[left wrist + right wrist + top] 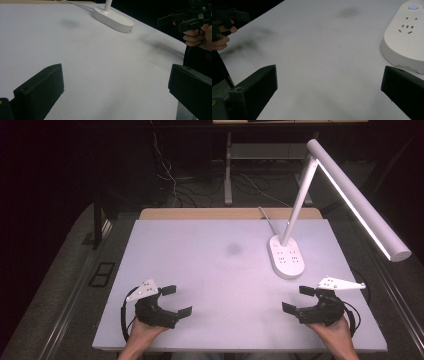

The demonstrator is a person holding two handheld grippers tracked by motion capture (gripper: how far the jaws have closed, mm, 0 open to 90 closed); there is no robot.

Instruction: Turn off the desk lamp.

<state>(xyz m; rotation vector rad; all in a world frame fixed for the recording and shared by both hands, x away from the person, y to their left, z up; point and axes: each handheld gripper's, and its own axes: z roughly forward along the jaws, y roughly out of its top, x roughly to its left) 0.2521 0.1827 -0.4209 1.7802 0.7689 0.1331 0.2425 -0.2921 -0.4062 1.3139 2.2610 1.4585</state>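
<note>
High view is showing a person sitting at the bottom of the frame, holding the left hand-held gripper (176, 300) in the lower left and the right hand-held gripper (299, 299) in the lower right, both resting low over the white surface (210, 270) with jaws spread wide apart and nothing between them. They are sitting well apart from each other and pointing inward and forward, which reads as a ready stance before any reach is being made. The lamp (350, 195) is standing in the upper right of the frame, its oval base (286, 256) lying flat on the surface and its lit bar leaning out to the right over the surface edge, so light is falling across the working area. The base is the thing nearest the right hand-held gripper, near but not touching. Right gripper view is looking along its open jaws, with the base (404, 45) at the upper right, showing sockets and a small blue light on top, and the other hand at the upper left edge. Left gripper view is placing the base (113, 19) at the top centre, farther off, with the right hand-held gripper (175, 20) at the upper right. A faint dark smudge (233, 249) is marking the surface left of the base.
</note>
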